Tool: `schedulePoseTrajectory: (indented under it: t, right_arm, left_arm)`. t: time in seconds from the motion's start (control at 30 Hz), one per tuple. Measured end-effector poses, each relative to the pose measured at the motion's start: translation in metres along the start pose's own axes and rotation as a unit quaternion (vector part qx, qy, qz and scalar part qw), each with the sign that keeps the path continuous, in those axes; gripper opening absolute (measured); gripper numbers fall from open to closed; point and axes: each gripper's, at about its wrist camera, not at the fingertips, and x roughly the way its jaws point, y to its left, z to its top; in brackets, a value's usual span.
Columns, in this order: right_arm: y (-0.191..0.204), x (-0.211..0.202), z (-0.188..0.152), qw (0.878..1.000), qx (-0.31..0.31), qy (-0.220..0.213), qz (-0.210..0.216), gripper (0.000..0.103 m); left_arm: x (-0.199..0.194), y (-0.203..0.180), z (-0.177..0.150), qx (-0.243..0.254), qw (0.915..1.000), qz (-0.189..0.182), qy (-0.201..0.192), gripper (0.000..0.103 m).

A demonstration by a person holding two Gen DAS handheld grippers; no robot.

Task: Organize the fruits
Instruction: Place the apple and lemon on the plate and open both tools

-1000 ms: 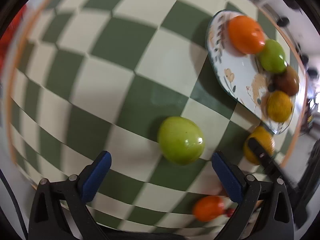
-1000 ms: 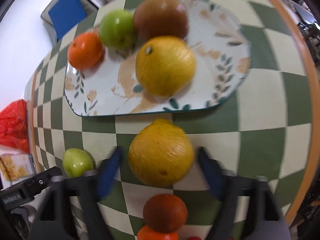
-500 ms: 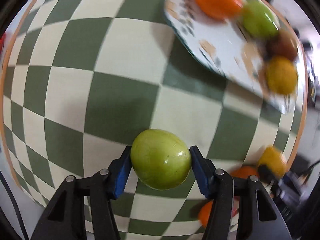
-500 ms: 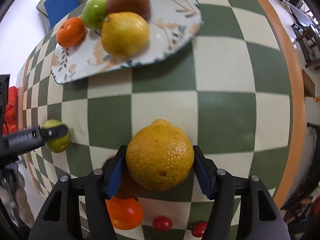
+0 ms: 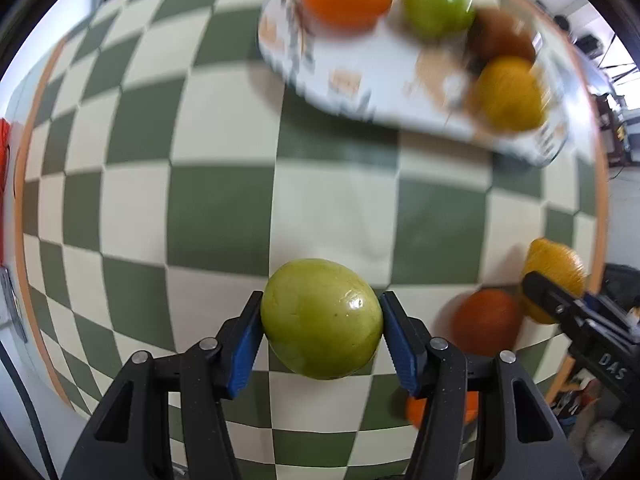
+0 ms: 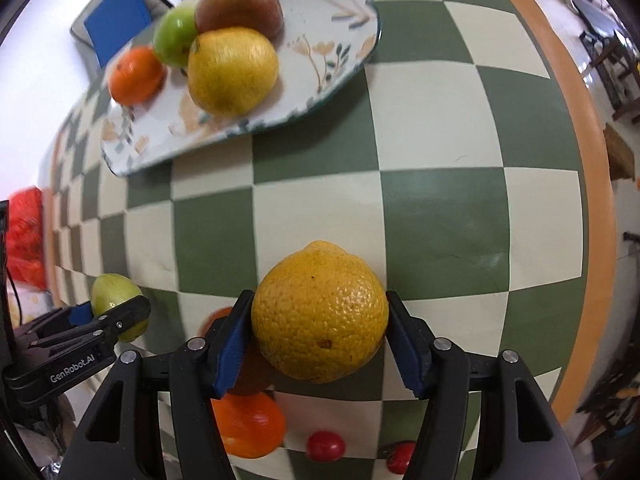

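My left gripper [image 5: 321,320] is shut on a green apple [image 5: 322,318] and holds it above the checkered table. My right gripper [image 6: 320,332] is shut on a yellow lemon [image 6: 320,314], also lifted. The floral oval plate [image 6: 320,60] lies ahead with an orange [image 6: 136,76], a green apple [image 6: 174,38], a brown-red fruit [image 6: 240,4] and a yellow lemon [image 6: 232,72] on it. The plate also shows, blurred, in the left wrist view [image 5: 380,92]. The left gripper with its apple shows in the right wrist view [image 6: 116,312].
Two oranges [image 6: 248,424] and small red tomatoes [image 6: 325,446] lie on the table below my right gripper. An orange-brown fruit [image 5: 486,322] sits by the right gripper in the left wrist view. The table's orange rim [image 6: 576,128] runs along the right. A red bag [image 6: 24,240] lies left.
Both grippers closed on their fruits, the left on the green apple and the right on the lemon, then lifted them off the table. The plate now sits farther ahead in both views.
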Motion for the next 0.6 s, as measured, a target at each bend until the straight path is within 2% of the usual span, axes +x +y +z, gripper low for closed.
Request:
schedulePoseTrajectory:
  t: [0.1,0.23,0.33,0.37,0.47,0.6]
  right_arm:
    - [-0.002,-0.024,0.012,0.999,0.022,-0.026,0.033,0.065]
    - [-0.009,-0.06,0.05,0.995,0.047,-0.064,0.063,0.065]
    - [-0.016,-0.072,0.088,0.994,0.043,-0.085,0.052,0.065]
    - [-0.014,-0.071,0.097,0.994,0.038,-0.089,0.046,0.065]
    - [-0.012,-0.057,0.132,0.996,0.024,-0.08,0.024,0.065]
    - [-0.011,-0.042,0.153,0.997,0.012,-0.071,0.01,0.066]
  left_arm:
    - [-0.031,-0.003,0.019,0.003,0.9995,-0.01,-0.028,0.054]
    - [-0.055,-0.001,0.068,-0.003,0.9987,-0.018,-0.048,0.054]
    - [-0.053,0.005,0.108,-0.011,0.9989,-0.02,-0.04,0.054]
    - [-0.05,0.005,0.134,-0.012,0.9992,-0.021,-0.033,0.055]
    - [-0.026,0.007,0.149,-0.02,0.9992,-0.034,0.002,0.055]
    - [-0.008,0.006,0.168,-0.019,0.9993,-0.026,0.016,0.055]
